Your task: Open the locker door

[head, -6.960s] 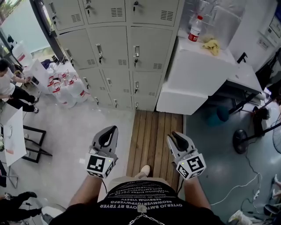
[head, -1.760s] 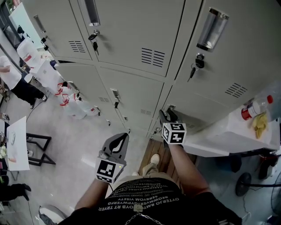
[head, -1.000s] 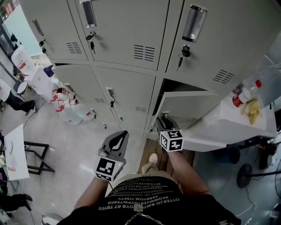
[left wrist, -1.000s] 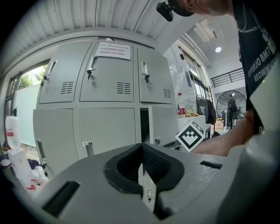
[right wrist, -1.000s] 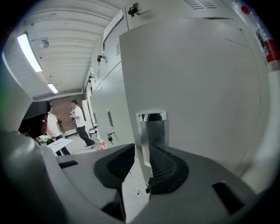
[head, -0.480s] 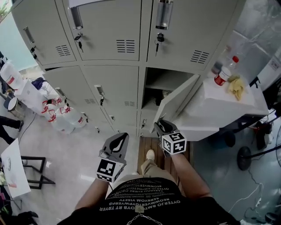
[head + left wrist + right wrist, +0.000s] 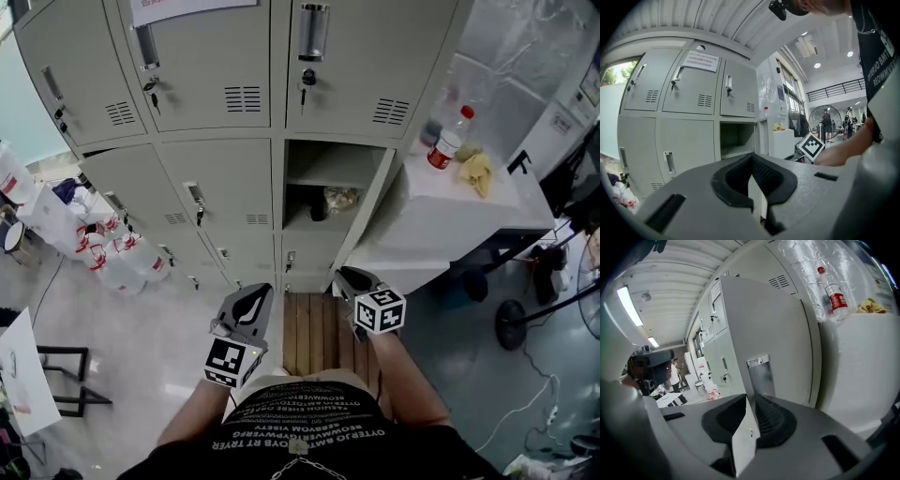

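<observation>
Grey plastic of the left gripper (image 7: 255, 291) sits nearest, low beside the person's black shirt (image 7: 309, 429), its fingers closed tip to tip on nothing; just to its right the right gripper (image 7: 345, 275) reaches a little farther, its fingers having just been closing, with the thin free edge of the locker door (image 7: 764, 319) caught between them, a pad against each face; beneath both lies a wooden slatted platform (image 7: 309, 323); the door stands swung wide, edge-on from the head view, its recessed handle (image 7: 761, 373) just past the right gripper's tips; behind it the open compartment (image 7: 328, 164) holds a dark item (image 7: 317, 208) and a crumpled bag (image 7: 339, 197); farther right, a white cabinet (image 7: 431, 216) carries a red-capped bottle (image 7: 448, 141) and a yellow cloth (image 7: 476, 172).
</observation>
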A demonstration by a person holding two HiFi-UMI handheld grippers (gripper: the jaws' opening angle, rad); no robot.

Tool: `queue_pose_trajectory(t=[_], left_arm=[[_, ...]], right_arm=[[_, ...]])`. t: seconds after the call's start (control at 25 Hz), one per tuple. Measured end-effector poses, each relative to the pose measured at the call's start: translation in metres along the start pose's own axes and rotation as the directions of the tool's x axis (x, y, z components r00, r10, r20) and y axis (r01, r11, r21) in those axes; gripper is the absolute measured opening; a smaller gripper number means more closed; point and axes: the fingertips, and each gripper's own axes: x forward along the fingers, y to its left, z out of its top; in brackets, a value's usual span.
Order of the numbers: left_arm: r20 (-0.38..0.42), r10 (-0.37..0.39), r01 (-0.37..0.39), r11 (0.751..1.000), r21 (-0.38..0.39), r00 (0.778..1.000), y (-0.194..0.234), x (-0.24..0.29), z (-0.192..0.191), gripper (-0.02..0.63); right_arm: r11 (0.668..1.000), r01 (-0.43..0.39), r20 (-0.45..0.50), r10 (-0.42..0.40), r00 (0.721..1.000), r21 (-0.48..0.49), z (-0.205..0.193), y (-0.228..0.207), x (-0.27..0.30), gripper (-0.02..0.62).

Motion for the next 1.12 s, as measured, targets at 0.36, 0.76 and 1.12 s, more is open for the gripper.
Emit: queue_pose_trajectory(t=[0.36, 0.76, 1.12], left_arm=[[-0.004, 0.016, -0.016, 1.000, -0.006, 1.000, -0.034, 0.004, 0.005, -0.008], [-0.032, 0.057, -0.057, 0.998, -0.002, 0.998, -0.088, -0.004, 0.002, -0.008], [0.007, 0.070, -0.070, 0.998, -0.001, 0.997, -0.140, -0.023, 0.025, -0.008]], right_arm=[[1.000, 0.011, -0.022, -0.011, 1.000, -0.003, -0.013, -0.024, -0.035, 0.059], [0.994, -0.008, 0.054, 0.014, 0.998, -0.113, -0.001, -0.030, -0.097, 0.049], [0.978, 0.066, 0.240, -0.017, 0.971, -0.200, 0.027, -0.009, -0.236, -0.003]])
